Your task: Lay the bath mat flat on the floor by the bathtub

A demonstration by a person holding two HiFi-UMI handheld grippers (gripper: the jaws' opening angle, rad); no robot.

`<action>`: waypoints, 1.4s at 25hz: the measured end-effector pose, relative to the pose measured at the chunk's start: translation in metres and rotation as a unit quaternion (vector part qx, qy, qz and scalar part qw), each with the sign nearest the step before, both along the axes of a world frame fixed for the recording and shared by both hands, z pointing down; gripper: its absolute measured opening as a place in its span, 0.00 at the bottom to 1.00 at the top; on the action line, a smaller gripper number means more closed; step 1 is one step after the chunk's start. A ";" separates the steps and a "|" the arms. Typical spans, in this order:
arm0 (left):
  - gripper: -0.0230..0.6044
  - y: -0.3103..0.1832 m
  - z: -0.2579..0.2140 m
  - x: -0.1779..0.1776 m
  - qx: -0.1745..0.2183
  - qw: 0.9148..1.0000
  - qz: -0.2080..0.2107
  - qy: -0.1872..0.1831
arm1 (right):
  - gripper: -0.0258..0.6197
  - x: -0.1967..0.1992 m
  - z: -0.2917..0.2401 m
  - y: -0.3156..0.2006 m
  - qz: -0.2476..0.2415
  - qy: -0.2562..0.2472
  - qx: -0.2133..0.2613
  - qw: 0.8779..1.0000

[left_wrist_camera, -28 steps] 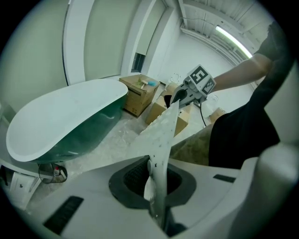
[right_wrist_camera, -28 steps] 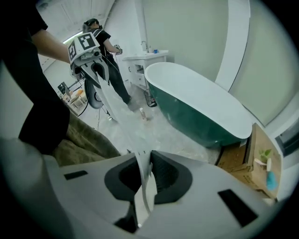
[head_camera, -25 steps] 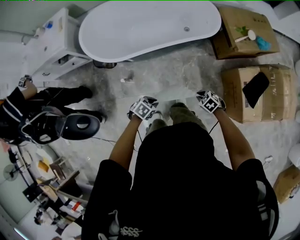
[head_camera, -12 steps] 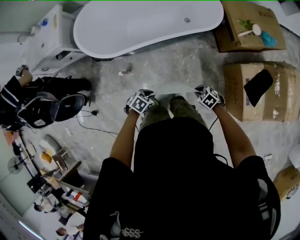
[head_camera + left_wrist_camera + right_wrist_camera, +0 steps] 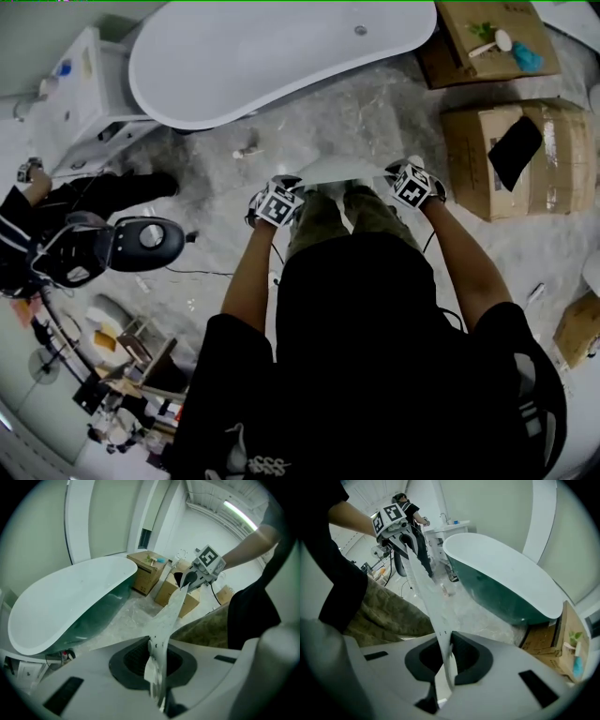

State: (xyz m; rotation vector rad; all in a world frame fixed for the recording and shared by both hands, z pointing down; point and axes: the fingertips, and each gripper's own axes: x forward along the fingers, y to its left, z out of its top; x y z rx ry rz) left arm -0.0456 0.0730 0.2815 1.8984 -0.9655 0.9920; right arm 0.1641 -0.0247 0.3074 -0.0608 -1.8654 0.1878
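While both grippers pinch the same thin, pale whitish sheet of a bath mat (image 5: 339, 170), we read the coming move off one line: the mat's top edge, stretched taut from the left gripper (image 5: 286, 197) at its 9 o'clock end to the right gripper (image 5: 401, 180) at its 3 o'clock end. Each gripper's own view shows its jaws closed flat on that edge, with the sheet running straight out of them toward the other gripper. In the left gripper view it climbs toward 1 o'clock, and in the right gripper view toward 11 o'clock. The long white oval bathtub (image 5: 272, 56), dark green on its outer wall, lies at 12 o'clock from the mat, and its long axis runs roughly the same way as the held edge. The bare strip of grey marbled floor (image 5: 356, 117) sits between the two. Our knees in olive trousers (image 5: 328, 220) crowd the mat from 6 o'clock, just beside it. The mat looks off the floor and hanging, though we cannot tell where its lower edge is. The right end sits a touch nearer the tub than the left, so we judge neither hand should lead. Both should sink and reach toward 12 o'clock together, keeping the edge parallel to the tub
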 end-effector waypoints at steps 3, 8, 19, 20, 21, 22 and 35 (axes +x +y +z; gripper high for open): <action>0.08 0.004 0.008 -0.027 0.010 1.000 0.012 0.007 | 0.09 -0.026 0.003 0.005 0.035 0.017 0.007 0.999; 0.08 0.010 0.027 -0.071 -0.006 0.999 0.034 0.030 | 0.09 -0.068 0.006 0.011 0.033 0.048 0.010 0.998; 0.08 0.018 0.083 -0.083 0.003 0.996 0.084 0.034 | 0.09 -0.079 0.037 0.027 -0.007 0.090 0.016 0.996; 0.08 0.023 0.085 -0.084 0.002 0.996 0.081 0.034 | 0.09 -0.079 0.040 0.033 -0.011 0.089 0.017 0.996; 0.08 0.027 0.087 -0.085 0.004 0.996 0.077 0.034 | 0.09 -0.079 0.043 0.037 -0.015 0.089 0.020 0.996; 0.08 0.028 0.090 -0.083 0.007 0.997 0.072 0.034 | 0.09 -0.078 0.048 0.039 -0.018 0.089 0.022 0.996; 0.08 0.041 0.224 -0.006 0.034 0.997 0.063 -0.019 | 0.09 -0.001 0.186 0.047 -0.039 0.042 0.068 0.996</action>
